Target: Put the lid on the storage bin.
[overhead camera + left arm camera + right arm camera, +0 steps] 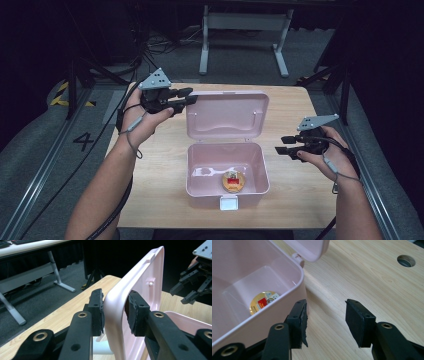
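Pink box, holding a round tin, sat open mid-tabletop. Left claw straddled the raised lid, pads slack. Right claw gaped empty beside the box's right wall.

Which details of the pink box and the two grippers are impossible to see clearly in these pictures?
- Round tin in the pink box: its label print is too small in the high view and the right gripper view.
- Lid: the left gripper has it between its jaws; the left pad looks close, but contact is uncertain.
- Box front latch: too small in the high view.
- Right gripper: its body is cut off by the bottom edge.
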Demonstrator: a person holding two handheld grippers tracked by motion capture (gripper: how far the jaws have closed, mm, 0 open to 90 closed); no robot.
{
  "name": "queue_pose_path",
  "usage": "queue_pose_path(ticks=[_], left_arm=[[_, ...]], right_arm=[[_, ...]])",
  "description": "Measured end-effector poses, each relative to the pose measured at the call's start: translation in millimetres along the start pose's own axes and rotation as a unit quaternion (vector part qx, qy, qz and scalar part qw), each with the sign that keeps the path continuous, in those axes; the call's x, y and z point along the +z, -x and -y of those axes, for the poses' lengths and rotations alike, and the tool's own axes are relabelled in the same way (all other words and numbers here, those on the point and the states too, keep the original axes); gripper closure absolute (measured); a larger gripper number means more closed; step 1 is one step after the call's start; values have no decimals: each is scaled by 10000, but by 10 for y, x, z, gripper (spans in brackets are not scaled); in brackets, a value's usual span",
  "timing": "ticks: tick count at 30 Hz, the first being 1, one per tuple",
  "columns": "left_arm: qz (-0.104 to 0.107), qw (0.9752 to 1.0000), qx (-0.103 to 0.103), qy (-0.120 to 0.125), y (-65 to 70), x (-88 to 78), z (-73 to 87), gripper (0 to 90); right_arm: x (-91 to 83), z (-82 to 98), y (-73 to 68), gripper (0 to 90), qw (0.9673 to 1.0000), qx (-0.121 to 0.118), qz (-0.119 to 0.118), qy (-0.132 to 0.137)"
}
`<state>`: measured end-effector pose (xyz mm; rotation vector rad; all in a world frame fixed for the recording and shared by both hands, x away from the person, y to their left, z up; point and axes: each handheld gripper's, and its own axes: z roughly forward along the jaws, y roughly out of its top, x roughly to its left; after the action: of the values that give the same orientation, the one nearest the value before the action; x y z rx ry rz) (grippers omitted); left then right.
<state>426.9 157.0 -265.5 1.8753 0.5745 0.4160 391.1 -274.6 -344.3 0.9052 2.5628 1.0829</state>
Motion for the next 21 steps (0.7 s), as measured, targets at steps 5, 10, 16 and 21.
queue_pose_path(ticks=[5,10,16,21], left_arm=[[77,9998,14,156,74,-57,44,667],[137,9996,12,265,108,-89,83,660],[89,9995,232,203,241,-158,82,656],[215,9994,156,216,283,-198,126,645]], right_arm=[[-49,-48,-97,581,9995,68,-292,46],[-107,-81,-191,640,9989,154,-440,12],[-165,-129,-280,728,9989,73,-447,90],[-182,-157,-323,824,9985,56,-532,152]])
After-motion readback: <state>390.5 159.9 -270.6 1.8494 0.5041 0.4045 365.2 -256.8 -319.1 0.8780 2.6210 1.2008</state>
